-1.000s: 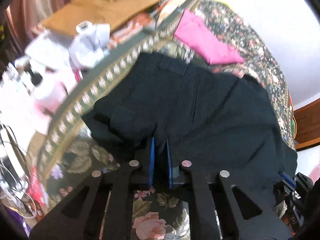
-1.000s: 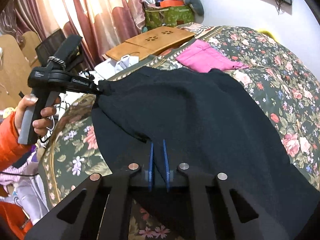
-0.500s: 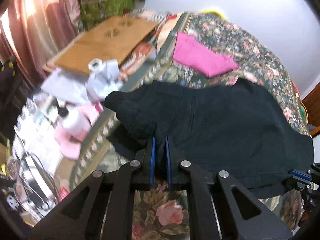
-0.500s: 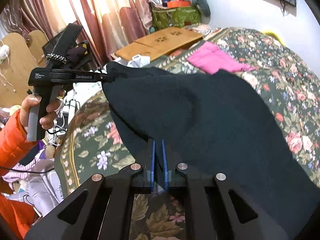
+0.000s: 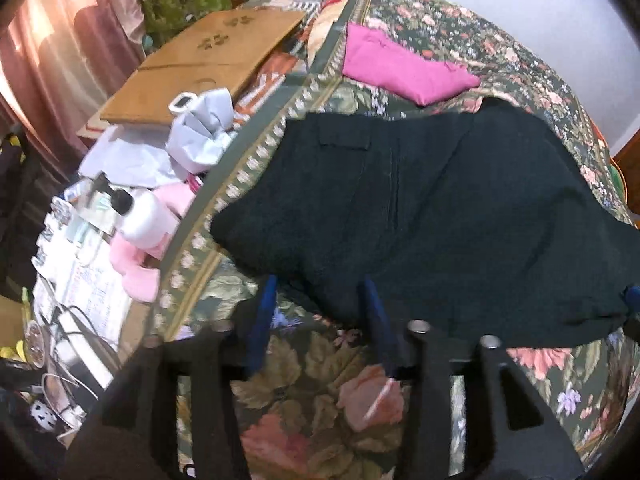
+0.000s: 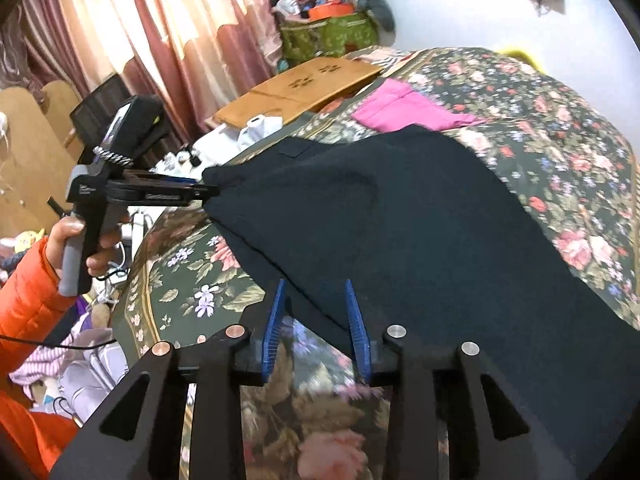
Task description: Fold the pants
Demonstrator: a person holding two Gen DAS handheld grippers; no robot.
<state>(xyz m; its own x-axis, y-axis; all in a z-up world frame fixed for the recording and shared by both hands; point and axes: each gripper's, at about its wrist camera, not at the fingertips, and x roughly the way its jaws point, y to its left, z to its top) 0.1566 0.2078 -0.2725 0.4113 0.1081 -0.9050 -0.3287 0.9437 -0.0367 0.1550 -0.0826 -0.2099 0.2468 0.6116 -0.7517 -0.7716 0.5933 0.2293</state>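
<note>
Writing: small pale lettering runs along the side of the left gripper [image 6: 208,192] as seen from the right wrist view, too small to read. No other labels legible.

Black pants [image 5: 440,208] lie spread on a bed [image 5: 320,392] with a dark floral cover. They look folded over once, belt loop and seam facing up. Near edge of the cloth runs across both sets of jaws.

Left gripper: jaws opening, blue pads well apart. Pants hem lies between the pads and droops there; pads do not press it. From the right wrist view the tips of this gripper sit at the pants' left corner, cloth bunched at them.

Right gripper [image 6: 314,320]: jaws opening, pads apart. Edge of the pants crosses the gap and lies against the right pad; no clamp visible.

A hand [image 6: 86,244] in an orange sleeve [image 6: 28,292] holds the left gripper's grey handle.

Beyond the pants: a folded pink cloth [image 5: 400,68] on the bed, apart from the pants. Beside the bed, a wooden board [image 5: 208,64] and white clutter.
</note>
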